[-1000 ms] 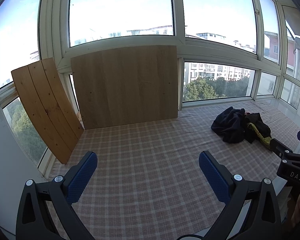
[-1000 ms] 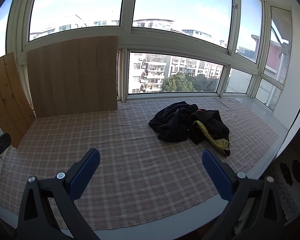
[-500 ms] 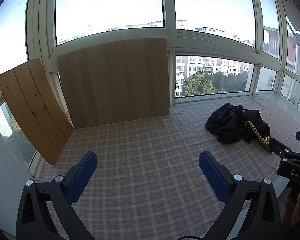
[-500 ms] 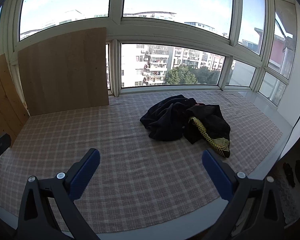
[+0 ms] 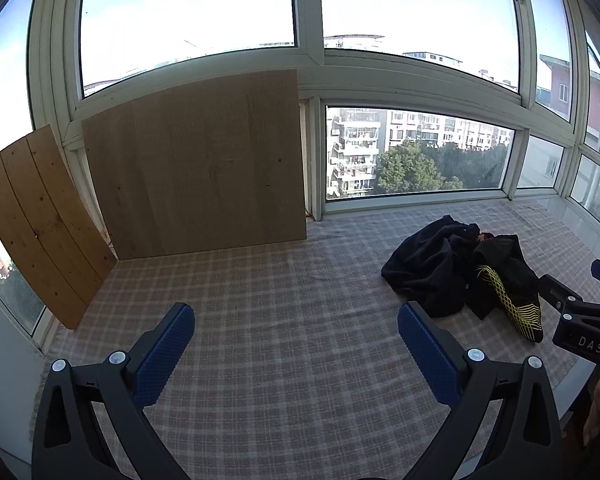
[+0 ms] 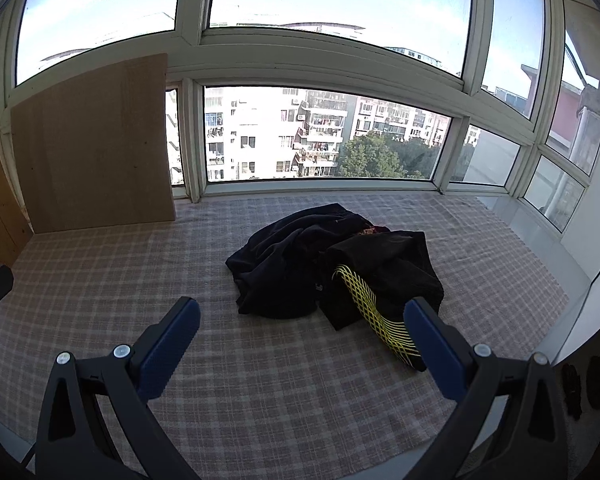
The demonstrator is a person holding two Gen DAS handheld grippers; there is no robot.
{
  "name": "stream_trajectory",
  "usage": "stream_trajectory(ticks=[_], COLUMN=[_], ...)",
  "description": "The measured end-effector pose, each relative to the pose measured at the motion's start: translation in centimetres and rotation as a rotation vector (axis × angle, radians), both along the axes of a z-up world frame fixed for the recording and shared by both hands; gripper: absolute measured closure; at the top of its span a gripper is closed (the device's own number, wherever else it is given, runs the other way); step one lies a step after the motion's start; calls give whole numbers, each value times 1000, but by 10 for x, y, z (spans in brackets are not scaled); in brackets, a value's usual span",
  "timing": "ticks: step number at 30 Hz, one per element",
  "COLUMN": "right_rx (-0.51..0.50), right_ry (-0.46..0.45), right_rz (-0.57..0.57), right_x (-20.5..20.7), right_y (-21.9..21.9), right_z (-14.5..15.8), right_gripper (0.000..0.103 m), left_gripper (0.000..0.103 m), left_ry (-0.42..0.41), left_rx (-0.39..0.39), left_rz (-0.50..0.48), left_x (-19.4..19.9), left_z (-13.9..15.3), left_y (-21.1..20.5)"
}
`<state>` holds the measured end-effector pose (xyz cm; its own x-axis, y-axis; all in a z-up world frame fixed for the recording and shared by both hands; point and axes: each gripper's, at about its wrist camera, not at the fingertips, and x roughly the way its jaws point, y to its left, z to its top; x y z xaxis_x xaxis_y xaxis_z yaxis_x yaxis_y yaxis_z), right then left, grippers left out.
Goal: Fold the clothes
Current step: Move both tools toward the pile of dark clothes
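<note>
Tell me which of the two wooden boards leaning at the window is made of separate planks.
The darker orange-brown board at the far left corner, showing plank seams. The larger pale board beside it is a single smooth panel.

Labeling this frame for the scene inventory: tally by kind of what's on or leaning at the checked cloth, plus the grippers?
Crumpled dark clothes pile: 1 (the number of garments in it cannot be told)
Wooden boards leaning at the window: 2
Checked cloth: 1
Hand-held grippers, both open: 2, left hand-held gripper, right hand-held gripper
Total: 6

Bright daylight floods through the windows (image 5: 412,148); edges bend, corners darken.
</note>
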<state>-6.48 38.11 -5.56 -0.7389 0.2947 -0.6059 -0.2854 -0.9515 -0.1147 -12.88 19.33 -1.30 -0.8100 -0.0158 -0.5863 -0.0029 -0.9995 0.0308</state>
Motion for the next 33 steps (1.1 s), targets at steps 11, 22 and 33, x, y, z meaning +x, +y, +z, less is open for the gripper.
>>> stream_trajectory(ticks=[11,22,33], right_rx=[-9,-65,-62], right_ry=[-32,-93,-211], right_rz=[-6,28,226], right_x=[-42,-103,-192], right_y=[84,149,202], right_z=[-13,-40,-67], right_gripper=[0,0,0], left_gripper=[0,0,1], left_ry=[-65,-162,-222], left_rx=[4,-13,1], left_rz=[-12,-47,-71], left_x=[-55,-126,-210], left_z=[-16,-45,-70], left_y=[73,122,146])
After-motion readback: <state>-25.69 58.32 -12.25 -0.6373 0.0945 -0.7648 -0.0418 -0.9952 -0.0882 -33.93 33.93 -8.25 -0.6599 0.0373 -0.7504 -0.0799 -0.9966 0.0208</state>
